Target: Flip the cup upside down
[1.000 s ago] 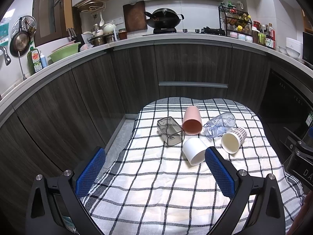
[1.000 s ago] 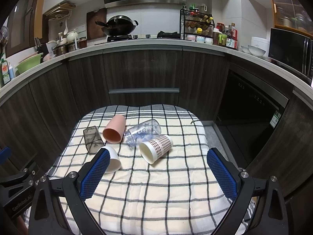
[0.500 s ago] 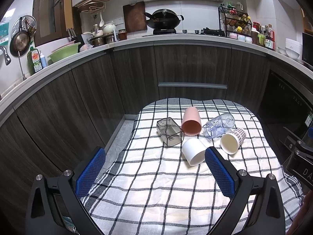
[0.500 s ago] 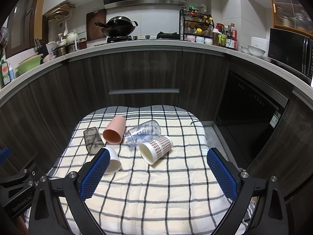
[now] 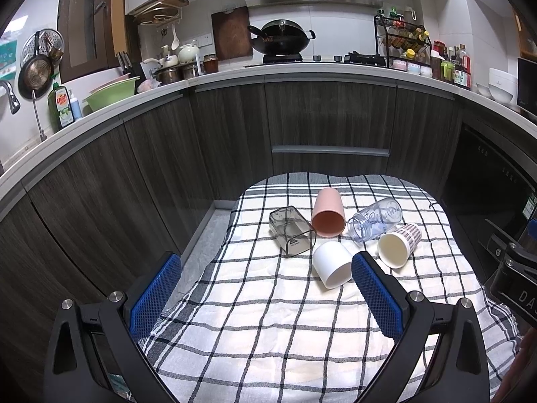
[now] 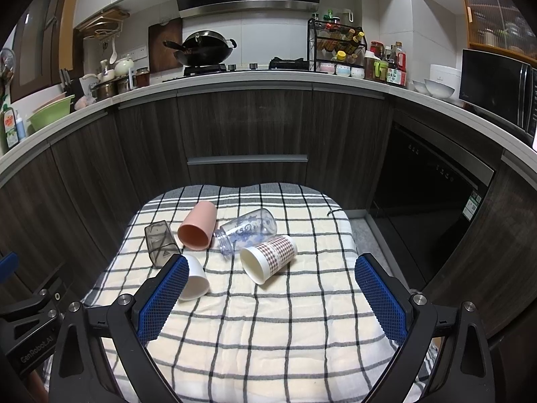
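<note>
While all five cups (image 5: 328, 213) lie on their sides mid-cloth (image 6: 268, 336), no flip is done; my left gripper (image 5: 265, 288) and right gripper (image 6: 272, 288) stand apart, empty.

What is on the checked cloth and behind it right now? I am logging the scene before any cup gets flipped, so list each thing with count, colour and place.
pink cup: 1, pink, lying on its side, far middle of the cloth
grey square cup: 1, smoky clear, on its side, left of the pink cup
clear bottle: 1, clear with blue print, on its side, right of the pink cup
checked paper cup: 1, white with brown checks, on its side, nearest the right gripper
white cup: 1, white, on its side, nearest the left gripper
cloth: 1, white with black checks, covers the table
wok: 1, black, on the stove behind
left gripper: open, empty
right gripper: open, empty
</note>
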